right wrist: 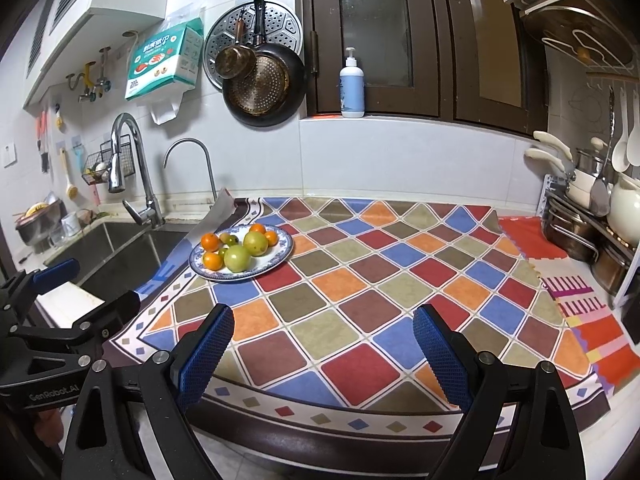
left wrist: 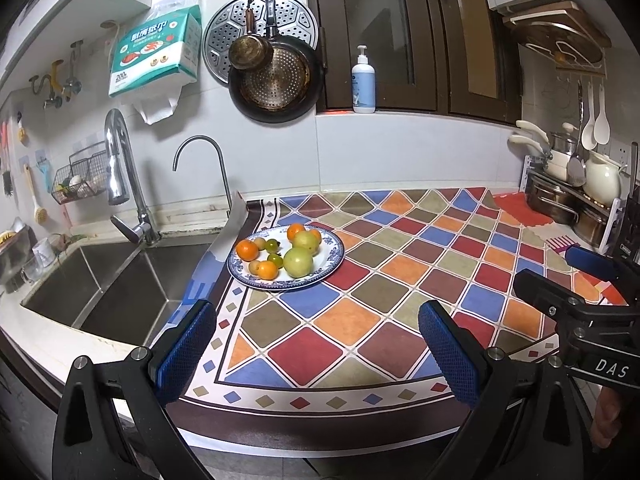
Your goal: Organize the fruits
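Observation:
A blue-rimmed white plate (left wrist: 332, 264) (right wrist: 280, 254) sits at the left end of the checked mat, beside the sink. On it lie two large green fruits (left wrist: 298, 262) (right wrist: 237, 258), several oranges (left wrist: 247, 249) (right wrist: 210, 241) and a few small green fruits (left wrist: 272, 245). My left gripper (left wrist: 318, 340) is open and empty, held over the mat's near edge, short of the plate. My right gripper (right wrist: 324, 344) is open and empty, over the mat to the right of the plate. Each gripper shows at the edge of the other's view: the right one (left wrist: 556, 276), the left one (right wrist: 92, 284).
The steel sink (left wrist: 104, 280) with two taps (left wrist: 120, 176) lies left of the plate. A dish rack with pots and a white jug (left wrist: 600, 178) stands at the right. Pans (left wrist: 276, 76) and a soap bottle (left wrist: 363, 80) are on the back wall and sill.

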{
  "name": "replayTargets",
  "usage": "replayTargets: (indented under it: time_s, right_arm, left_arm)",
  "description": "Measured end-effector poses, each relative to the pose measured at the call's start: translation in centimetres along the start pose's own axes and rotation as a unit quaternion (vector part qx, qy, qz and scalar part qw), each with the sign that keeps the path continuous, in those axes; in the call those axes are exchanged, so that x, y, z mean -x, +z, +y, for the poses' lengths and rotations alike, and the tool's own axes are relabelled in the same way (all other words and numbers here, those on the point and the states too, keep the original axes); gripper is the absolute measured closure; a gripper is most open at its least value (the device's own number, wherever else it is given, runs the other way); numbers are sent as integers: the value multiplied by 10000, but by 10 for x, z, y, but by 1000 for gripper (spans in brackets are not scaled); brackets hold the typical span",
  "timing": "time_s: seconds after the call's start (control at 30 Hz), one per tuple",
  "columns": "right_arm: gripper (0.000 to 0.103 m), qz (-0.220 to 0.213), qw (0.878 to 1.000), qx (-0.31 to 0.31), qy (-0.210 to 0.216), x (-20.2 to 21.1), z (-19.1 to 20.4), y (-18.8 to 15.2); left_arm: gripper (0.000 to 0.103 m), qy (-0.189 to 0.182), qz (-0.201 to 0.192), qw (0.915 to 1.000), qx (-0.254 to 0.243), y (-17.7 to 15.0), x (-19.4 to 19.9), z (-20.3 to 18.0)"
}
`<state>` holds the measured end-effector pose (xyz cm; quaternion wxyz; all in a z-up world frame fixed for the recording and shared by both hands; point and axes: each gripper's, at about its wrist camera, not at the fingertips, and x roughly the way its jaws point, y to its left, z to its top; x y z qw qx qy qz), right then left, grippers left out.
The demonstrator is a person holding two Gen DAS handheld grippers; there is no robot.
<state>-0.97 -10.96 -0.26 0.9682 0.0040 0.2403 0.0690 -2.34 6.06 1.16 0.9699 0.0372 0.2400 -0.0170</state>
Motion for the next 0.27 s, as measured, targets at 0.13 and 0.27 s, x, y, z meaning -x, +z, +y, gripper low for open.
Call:
replayTargets:
  time_s: [0.13,0.27]
  right_arm:
    - [11,0,10000,7,2,-1,0,0]
    - [11,5,10000,7,7,-1,0,0]
  left_arm:
    - [0,0,9,10000,-13,0,0,0]
    - [0,-1,14,10000,-10,0,0,0]
